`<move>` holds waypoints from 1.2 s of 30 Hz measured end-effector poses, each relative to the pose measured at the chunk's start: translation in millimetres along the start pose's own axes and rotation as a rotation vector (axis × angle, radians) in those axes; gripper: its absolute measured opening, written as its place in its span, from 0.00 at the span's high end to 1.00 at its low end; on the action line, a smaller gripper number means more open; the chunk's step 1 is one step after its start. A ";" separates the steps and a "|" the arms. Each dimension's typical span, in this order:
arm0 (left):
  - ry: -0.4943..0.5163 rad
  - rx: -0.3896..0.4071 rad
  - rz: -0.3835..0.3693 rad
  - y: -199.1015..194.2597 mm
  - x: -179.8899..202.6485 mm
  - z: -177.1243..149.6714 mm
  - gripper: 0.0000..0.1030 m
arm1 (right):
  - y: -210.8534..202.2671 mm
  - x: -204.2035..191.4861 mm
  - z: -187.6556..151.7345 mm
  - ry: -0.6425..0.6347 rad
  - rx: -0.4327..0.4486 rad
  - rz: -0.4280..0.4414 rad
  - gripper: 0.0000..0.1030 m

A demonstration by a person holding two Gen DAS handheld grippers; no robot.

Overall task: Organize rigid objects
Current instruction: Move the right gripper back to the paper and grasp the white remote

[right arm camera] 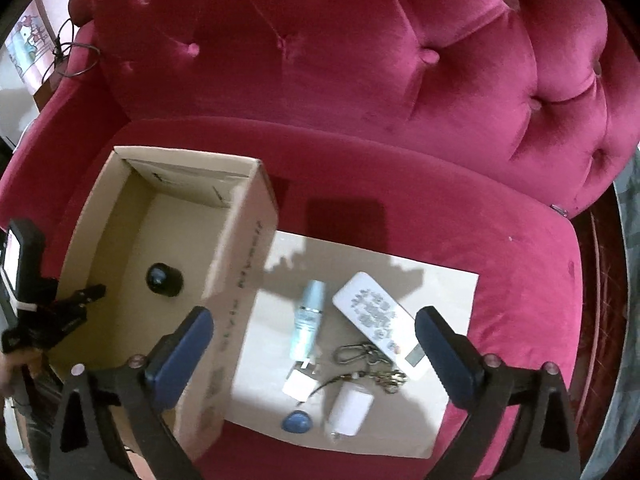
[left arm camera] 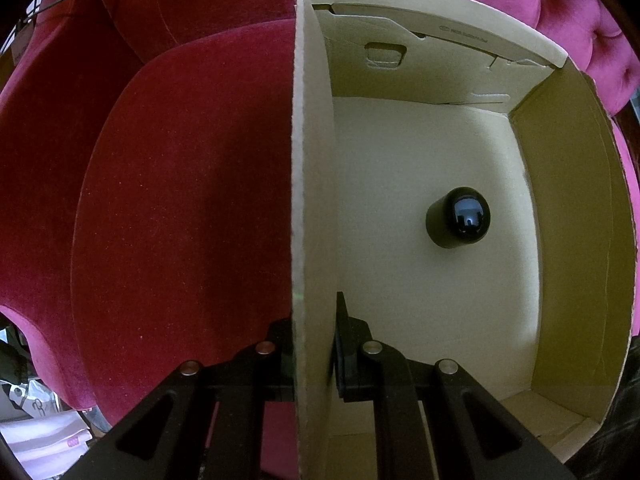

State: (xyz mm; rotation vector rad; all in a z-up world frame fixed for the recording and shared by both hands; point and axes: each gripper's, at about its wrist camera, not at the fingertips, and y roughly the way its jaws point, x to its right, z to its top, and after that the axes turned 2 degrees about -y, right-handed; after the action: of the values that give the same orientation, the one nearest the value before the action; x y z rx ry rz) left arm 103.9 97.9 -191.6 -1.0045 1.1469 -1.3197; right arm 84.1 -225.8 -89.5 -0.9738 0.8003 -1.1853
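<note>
Inside cardboard box [left arm camera: 568,208]: glossy black cylinder [left arm camera: 458,218], rounded top.

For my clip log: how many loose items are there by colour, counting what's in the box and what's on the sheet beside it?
Black: 1, the black cap in the cardboard box.
White: 3, remote, charger plug, small case.
Blue: 2, pale blue tube, blue pebble.
Metal: 1, key ring.
Total: 7.

Cap [right arm camera: 164,279] in box [right arm camera: 244,264], left of remote [right arm camera: 372,308].
</note>
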 end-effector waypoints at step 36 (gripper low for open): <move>-0.007 -0.003 0.005 1.1 2.1 1.2 0.88 | 139.9 83.7 -22.9 0.013 -0.162 -0.023 0.01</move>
State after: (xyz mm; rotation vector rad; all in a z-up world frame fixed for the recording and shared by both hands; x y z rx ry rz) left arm 105.0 95.8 -192.6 -1.0076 1.1459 -1.3100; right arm 133.3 -299.5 -228.3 -1.1114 0.9087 -1.1609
